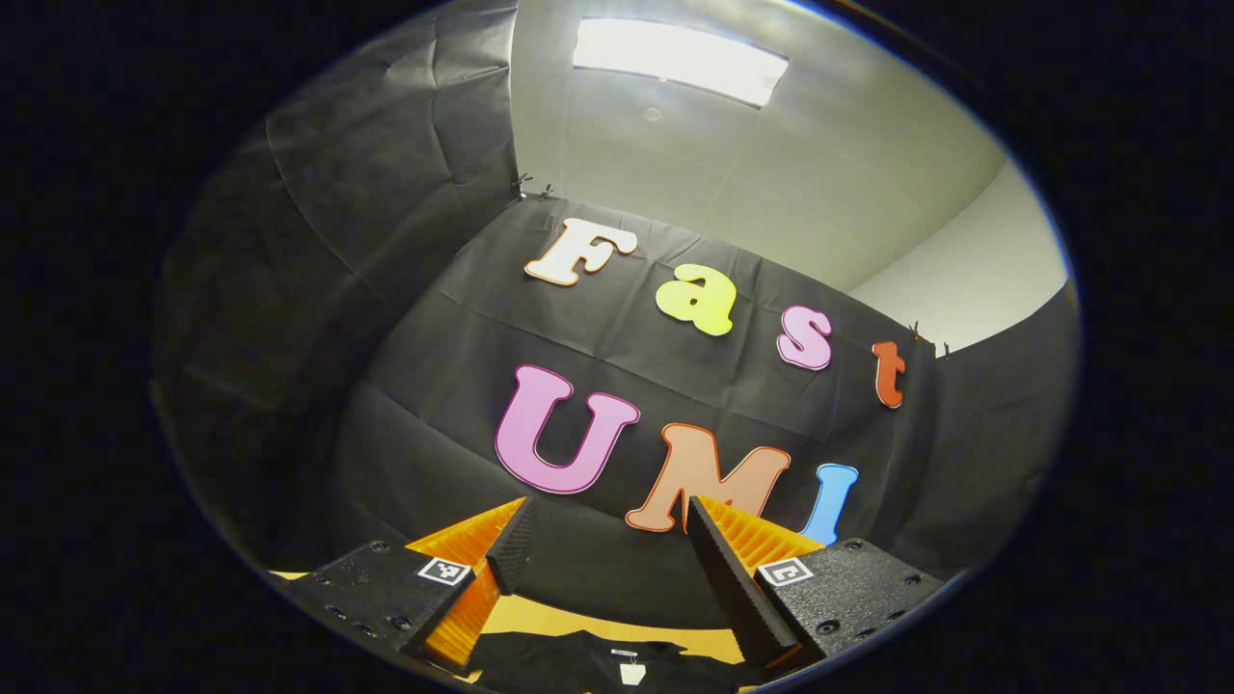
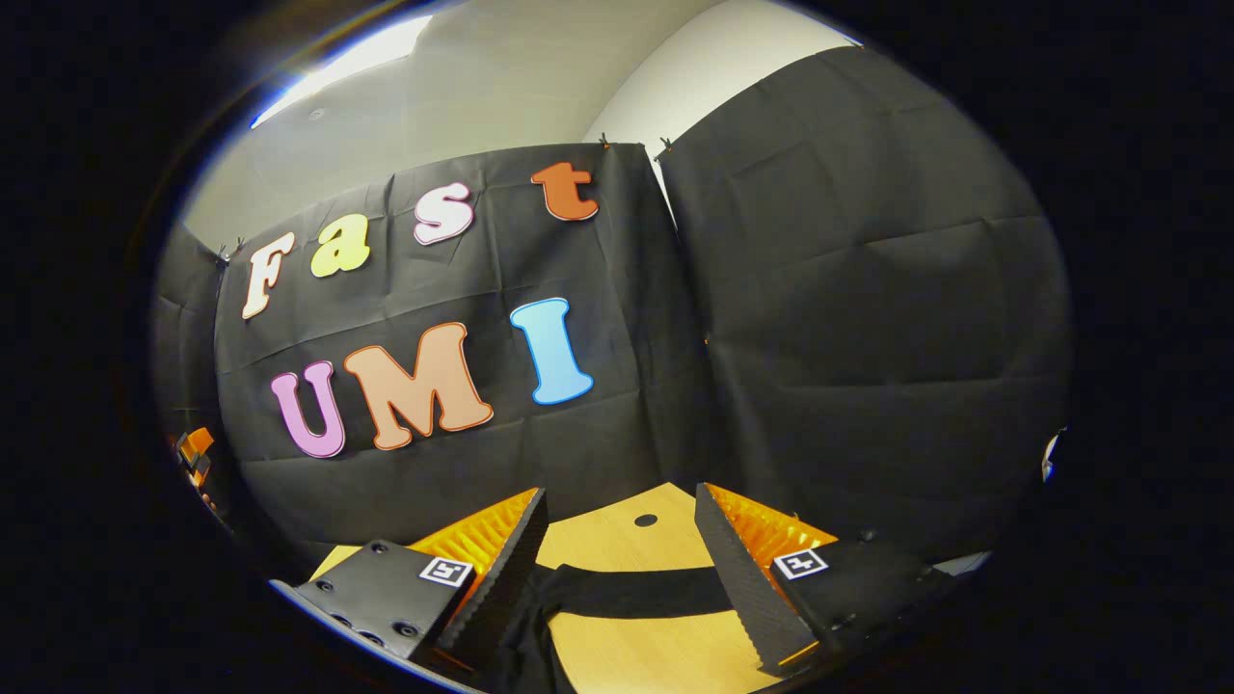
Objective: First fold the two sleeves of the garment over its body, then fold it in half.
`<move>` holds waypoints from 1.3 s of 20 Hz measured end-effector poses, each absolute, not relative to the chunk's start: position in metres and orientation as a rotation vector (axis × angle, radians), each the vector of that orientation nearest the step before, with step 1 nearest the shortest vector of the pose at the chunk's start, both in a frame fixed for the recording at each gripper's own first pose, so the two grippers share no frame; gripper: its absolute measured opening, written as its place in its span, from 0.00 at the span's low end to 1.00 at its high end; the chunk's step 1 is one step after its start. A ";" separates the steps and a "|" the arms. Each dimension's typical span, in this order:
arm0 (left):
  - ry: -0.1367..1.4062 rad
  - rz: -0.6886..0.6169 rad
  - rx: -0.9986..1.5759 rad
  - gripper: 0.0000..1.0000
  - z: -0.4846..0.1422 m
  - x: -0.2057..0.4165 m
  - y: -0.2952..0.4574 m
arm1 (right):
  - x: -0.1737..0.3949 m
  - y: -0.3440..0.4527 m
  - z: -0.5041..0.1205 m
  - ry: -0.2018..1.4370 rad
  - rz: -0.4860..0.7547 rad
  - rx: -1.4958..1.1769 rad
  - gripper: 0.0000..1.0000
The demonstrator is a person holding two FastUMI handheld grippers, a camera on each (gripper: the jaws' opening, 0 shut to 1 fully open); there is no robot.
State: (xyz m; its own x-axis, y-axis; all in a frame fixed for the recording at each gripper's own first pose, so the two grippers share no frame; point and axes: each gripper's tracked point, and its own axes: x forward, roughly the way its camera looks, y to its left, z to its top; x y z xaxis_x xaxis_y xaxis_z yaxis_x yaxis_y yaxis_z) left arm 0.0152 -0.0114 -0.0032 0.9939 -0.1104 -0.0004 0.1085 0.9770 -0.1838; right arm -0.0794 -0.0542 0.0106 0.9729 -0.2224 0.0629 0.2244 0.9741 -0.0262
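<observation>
A black garment (image 1: 598,665) lies flat on the wooden table (image 1: 578,617), its collar with a white label showing at the bottom of the left gripper view. My left gripper (image 1: 603,525) is held above it, open, with nothing between its fingers. In the right gripper view one black sleeve (image 2: 636,590) stretches sideways across the table (image 2: 627,655), with more black cloth hanging down at lower left. My right gripper (image 2: 622,511) stands open above the sleeve, apart from it. At the far left edge of the right gripper view the other gripper (image 2: 196,453) is partly seen.
The black booth wall (image 1: 405,318) closes the table off at the back and sides. A small dark round hole (image 2: 645,520) sits in the tabletop beyond the sleeve. The ceiling light (image 1: 680,60) is overhead.
</observation>
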 end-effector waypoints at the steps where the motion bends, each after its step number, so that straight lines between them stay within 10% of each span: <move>1: 0.008 -0.104 -0.177 0.92 -0.002 0.013 -0.009 | -0.079 -0.056 0.009 -0.056 -0.229 -0.037 0.97; 26: 0.019 0.165 0.068 0.90 0.026 -0.034 0.063 | 0.022 -0.035 -0.015 0.056 -0.059 -0.061 0.92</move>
State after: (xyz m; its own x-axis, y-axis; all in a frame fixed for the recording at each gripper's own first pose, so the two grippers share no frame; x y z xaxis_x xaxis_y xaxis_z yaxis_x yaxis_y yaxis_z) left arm -0.0342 0.0630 0.0260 0.9862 0.1651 -0.0130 -0.1638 0.9840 0.0694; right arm 0.0219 -0.0353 -0.0149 0.9967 -0.0605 -0.0538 0.0572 0.9964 -0.0625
